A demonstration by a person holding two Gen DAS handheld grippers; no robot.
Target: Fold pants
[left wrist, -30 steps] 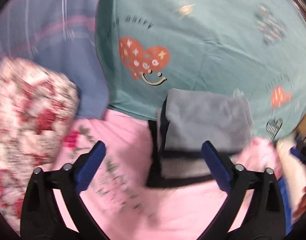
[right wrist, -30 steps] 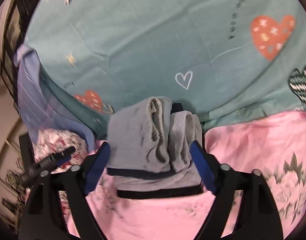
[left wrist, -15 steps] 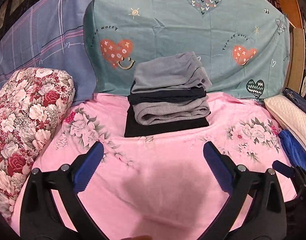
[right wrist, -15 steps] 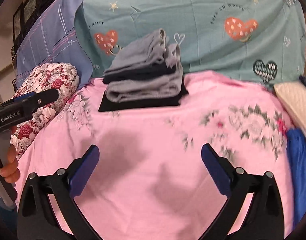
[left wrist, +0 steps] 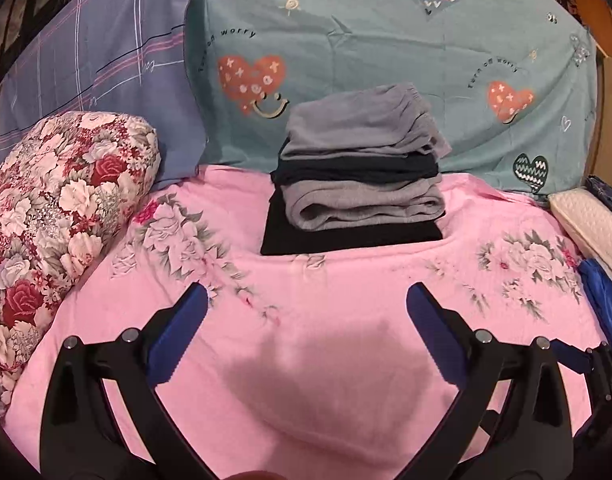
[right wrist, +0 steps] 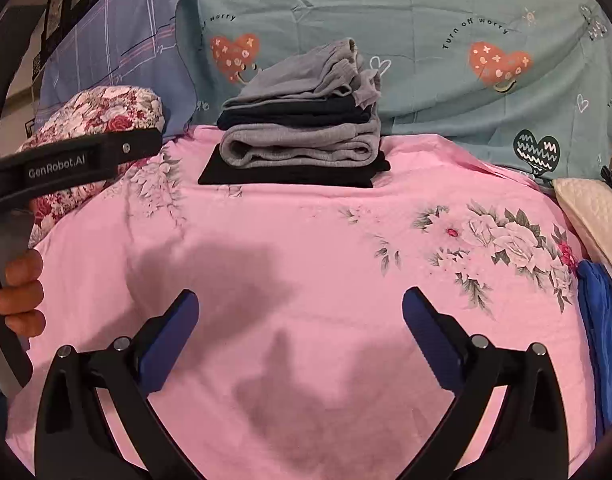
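Observation:
A stack of folded pants (left wrist: 358,172), alternating grey and black, sits at the far edge of the pink floral sheet (left wrist: 306,288) against a teal heart-print pillow (left wrist: 386,40). The top grey pair (right wrist: 306,76) lies slightly rumpled. The stack also shows in the right wrist view (right wrist: 301,140). My left gripper (left wrist: 306,304) is open and empty, well short of the stack. My right gripper (right wrist: 299,306) is open and empty, also well back. The left gripper's body (right wrist: 73,160) shows at the left of the right wrist view.
A red floral bolster (left wrist: 53,216) lies at the left. A blue plaid pillow (left wrist: 97,60) stands behind it. A cream cushion (left wrist: 590,220) and a blue cloth (left wrist: 604,300) lie at the right edge. Bare pink sheet (right wrist: 306,260) spreads in front of the stack.
Both grippers have pulled back from the stack, which lay close between the fingers a second ago. The top grey pair stays on the stack.

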